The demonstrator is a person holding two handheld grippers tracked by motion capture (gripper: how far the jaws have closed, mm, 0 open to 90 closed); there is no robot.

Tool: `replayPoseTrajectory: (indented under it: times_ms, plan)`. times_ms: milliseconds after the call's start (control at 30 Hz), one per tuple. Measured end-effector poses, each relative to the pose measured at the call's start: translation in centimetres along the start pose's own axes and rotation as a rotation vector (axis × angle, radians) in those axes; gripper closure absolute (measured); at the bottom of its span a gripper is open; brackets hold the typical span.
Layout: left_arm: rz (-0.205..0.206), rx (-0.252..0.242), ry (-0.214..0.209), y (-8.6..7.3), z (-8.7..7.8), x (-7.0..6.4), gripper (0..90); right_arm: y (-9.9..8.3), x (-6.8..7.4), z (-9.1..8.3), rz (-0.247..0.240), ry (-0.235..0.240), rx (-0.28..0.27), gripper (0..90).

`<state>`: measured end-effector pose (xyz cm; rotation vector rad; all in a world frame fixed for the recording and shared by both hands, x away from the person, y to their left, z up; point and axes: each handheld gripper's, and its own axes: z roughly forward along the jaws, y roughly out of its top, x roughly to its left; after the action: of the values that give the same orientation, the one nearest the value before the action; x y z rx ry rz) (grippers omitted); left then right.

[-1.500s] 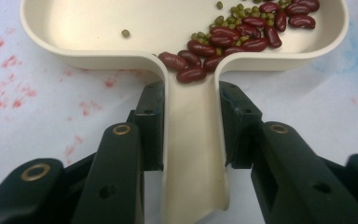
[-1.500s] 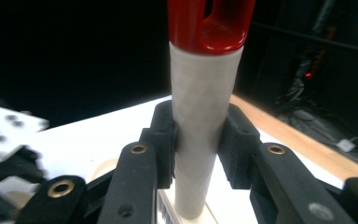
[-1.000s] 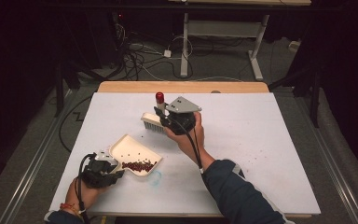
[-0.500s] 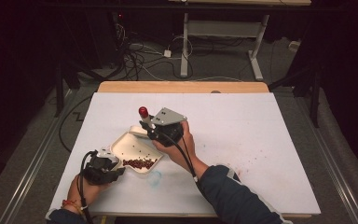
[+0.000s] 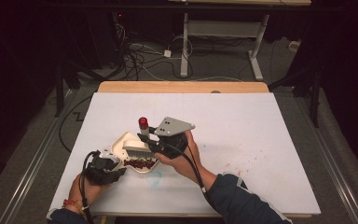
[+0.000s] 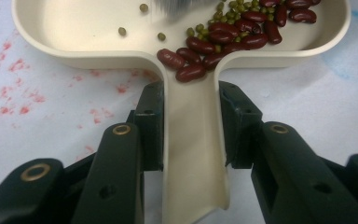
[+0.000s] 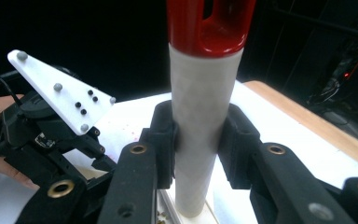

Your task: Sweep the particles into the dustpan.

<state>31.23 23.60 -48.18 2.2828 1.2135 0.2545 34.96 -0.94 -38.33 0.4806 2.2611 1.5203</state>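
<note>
A cream dustpan point(image 5: 127, 142) lies on the white table at front left, holding dark red kidney beans point(image 6: 214, 42) and small green beans point(image 6: 199, 31). My left gripper point(image 5: 113, 161) is shut on the pan's handle point(image 6: 193, 149), one jaw on each side. My right gripper point(image 5: 145, 140) is shut on the white, red-tipped handle point(image 7: 200, 116) of a hand brush point(image 5: 136, 148). The handle stands upright, and the bristles point(image 6: 175, 6) rest inside the pan just beyond the beans.
Red speckle stains point(image 5: 254, 158) mark the white table cover at the right, and a faint blue smear point(image 5: 154, 180) lies in front of the pan. The table's wooden far edge point(image 5: 182, 87) borders a dark floor with cables point(image 5: 140, 56) and desk legs.
My right gripper has carried the brush left and toward me, from beyond the dustpan to over it, so the bristles are now in the pan. The left gripper and pan have hardly moved.
</note>
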Motion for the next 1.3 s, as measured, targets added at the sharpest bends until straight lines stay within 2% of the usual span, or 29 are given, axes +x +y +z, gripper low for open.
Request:
replayPoseTrajectory:
  times_ms: [100,167,300,367,500,600,767,900,1167,1300]
  plan:
    - [0.002,-0.001,-0.006,0.1,0.1,-0.2,63.3,0.3,-0.2,-0.6,0.008,-0.003,-0.010,69.7]
    - [0.013,-0.001,-0.007,0.1,0.3,-0.5,63.3,0.5,-0.5,-0.9,-0.005,-0.020,-0.023,69.7]
    - [0.079,0.006,-0.015,0.3,0.5,-1.0,63.3,0.6,-1.4,-0.9,-0.008,-0.069,-0.027,69.7]
    - [0.084,0.000,-0.006,0.5,0.6,-1.3,63.3,0.4,-1.8,-0.7,-0.009,-0.095,-0.019,69.7]
    - [0.090,-0.006,-0.013,0.7,0.8,-1.7,63.3,-0.2,-2.2,0.0,-0.016,-0.123,-0.007,69.7]
    - [0.096,-0.014,-0.038,0.8,1.0,-2.1,63.3,-0.8,-2.0,0.5,-0.057,-0.132,-0.006,69.7]
    - [0.108,-0.015,-0.048,1.3,1.3,-2.8,63.3,-1.1,-1.3,0.5,-0.093,-0.095,-0.006,69.7]
    - [0.117,-0.018,-0.042,1.6,1.5,-3.3,63.3,-1.2,-0.7,-0.4,-0.109,-0.026,-0.005,69.7]
    - [0.133,-0.028,-0.044,2.1,1.6,-3.8,63.4,-1.6,-0.9,-3.0,-0.080,0.061,0.033,69.6]
    - [0.142,-0.028,-0.049,2.2,1.7,-3.8,63.3,-1.7,-1.1,-4.6,-0.084,0.083,0.049,69.6]
